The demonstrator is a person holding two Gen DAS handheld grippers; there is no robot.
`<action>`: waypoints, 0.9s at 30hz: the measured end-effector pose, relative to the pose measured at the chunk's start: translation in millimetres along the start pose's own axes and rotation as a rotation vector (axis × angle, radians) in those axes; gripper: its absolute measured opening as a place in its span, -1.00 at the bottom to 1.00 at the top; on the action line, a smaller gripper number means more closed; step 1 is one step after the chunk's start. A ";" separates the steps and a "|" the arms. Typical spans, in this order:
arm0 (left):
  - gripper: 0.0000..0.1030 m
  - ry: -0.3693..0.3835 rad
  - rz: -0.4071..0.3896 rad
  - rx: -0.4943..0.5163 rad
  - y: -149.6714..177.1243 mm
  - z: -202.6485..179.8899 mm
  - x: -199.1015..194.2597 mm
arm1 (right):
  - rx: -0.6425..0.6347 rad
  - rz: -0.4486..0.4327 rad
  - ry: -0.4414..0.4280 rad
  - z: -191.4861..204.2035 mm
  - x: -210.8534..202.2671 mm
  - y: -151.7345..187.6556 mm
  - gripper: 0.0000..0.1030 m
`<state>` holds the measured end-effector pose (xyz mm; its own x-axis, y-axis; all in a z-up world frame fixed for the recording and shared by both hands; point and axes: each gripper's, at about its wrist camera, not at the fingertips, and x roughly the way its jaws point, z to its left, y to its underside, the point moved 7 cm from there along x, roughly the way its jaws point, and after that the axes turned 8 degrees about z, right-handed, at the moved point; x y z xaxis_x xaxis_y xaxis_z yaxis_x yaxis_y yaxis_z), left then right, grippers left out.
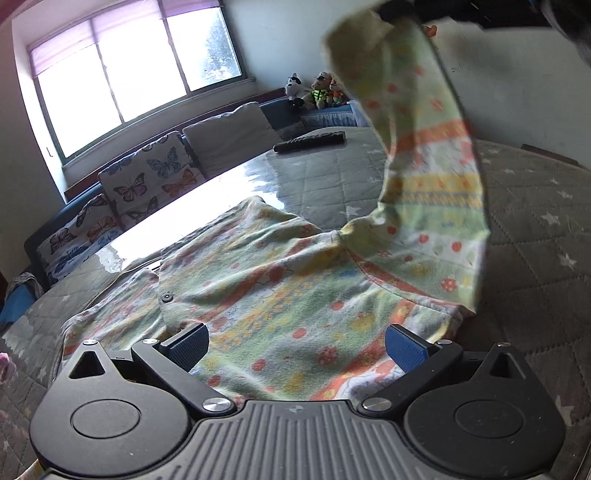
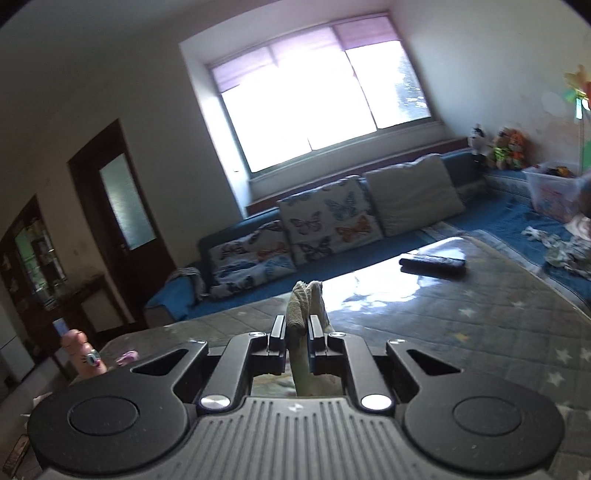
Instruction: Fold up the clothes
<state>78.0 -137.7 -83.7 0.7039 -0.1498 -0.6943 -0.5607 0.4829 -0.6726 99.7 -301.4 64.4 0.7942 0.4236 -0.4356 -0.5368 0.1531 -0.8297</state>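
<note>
A pale green child's garment [image 1: 266,295] with orange and yellow print lies on the quilted table. One sleeve [image 1: 424,155] is lifted high to the upper right, its cuff held by my right gripper [image 1: 399,11] at the top edge. My left gripper [image 1: 295,347] is open just above the garment's near hem, its blue pads [image 1: 192,343] spread wide. In the right wrist view my right gripper [image 2: 297,328] is shut on the sleeve's cuff [image 2: 304,306], which sticks up between the fingers.
A black remote [image 1: 310,142] lies at the table's far end [image 2: 432,264]. The grey star-print table cover [image 1: 535,229] has a glossy sheet over it. A sofa with butterfly cushions [image 1: 147,181] stands beyond, below a window. Plush toys [image 1: 317,92] sit far right.
</note>
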 end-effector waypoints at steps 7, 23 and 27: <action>1.00 -0.005 -0.060 -0.086 9.9 26.9 -32.3 | -0.086 0.017 -0.137 66.5 23.7 -12.7 -0.81; 1.00 -0.188 -0.037 -0.339 79.3 129.7 -72.6 | -0.328 0.375 -0.279 153.8 95.0 100.0 -0.61; 1.00 -0.202 -0.047 -0.358 81.1 137.6 -76.5 | -0.358 0.441 -0.293 141.2 79.2 126.6 -0.12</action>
<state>38.6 31.7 -49.9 0.7839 0.0250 -0.6204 -0.6170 0.1436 -0.7737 54.4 -122.4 -25.9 0.3818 0.6132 -0.6915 -0.6269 -0.3780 -0.6813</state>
